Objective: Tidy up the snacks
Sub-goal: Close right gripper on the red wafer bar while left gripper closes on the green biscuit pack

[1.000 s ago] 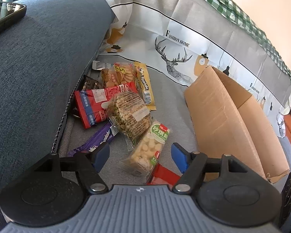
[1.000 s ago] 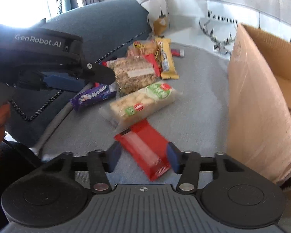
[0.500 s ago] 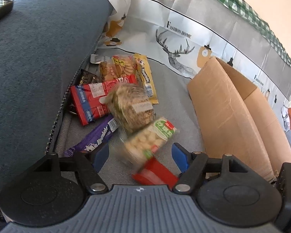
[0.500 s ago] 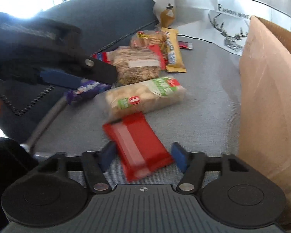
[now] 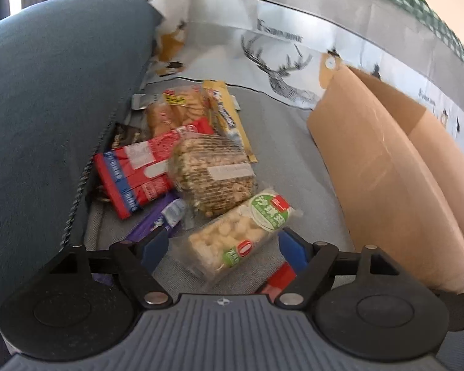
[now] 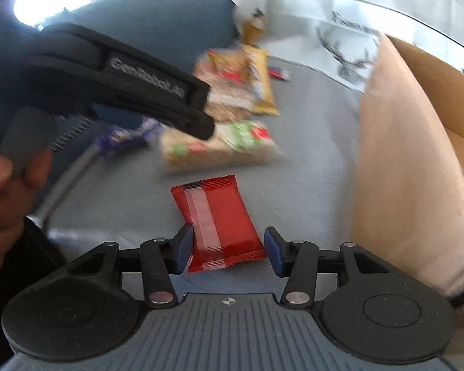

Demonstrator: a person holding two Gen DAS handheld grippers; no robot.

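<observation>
The right gripper (image 6: 227, 249) points down at the grey fabric seat (image 6: 309, 185) with its blue-padded jaws closing around the near end of a flat red foil snack packet (image 6: 216, 219). The left pad sits at the packet's edge and the right pad stands just clear of it, so the packet lies between the jaws but is not yet pinched. Just right of this gripper rises the side of a brown cardboard box (image 6: 411, 191), its top open. Ahead and to the left, the left gripper (image 6: 198, 117) shows blurred from the side, held in a person's hand (image 6: 6, 191).

The left gripper (image 5: 221, 245) is released, its jaws opening wide over a clear bag of pale puffed bites with a green and red label (image 5: 241, 235). The bag's near end lies between the blue pads without touching either. By the left pad lies a purple wrapped bar (image 5: 157, 222). Beyond the clear bag sits a clear pack of seeded crackers (image 5: 213, 170), overlapping a red and blue packet (image 5: 133, 179) to its left. Farther out lie a bag of golden biscuits (image 5: 176, 108) and a yellow bar wrapper (image 5: 229, 114). The dark blue sofa arm (image 5: 52, 92) stands to the left, the cardboard box (image 5: 386, 167) to the right, and a white deer-print cloth (image 5: 278, 52) hangs behind
</observation>
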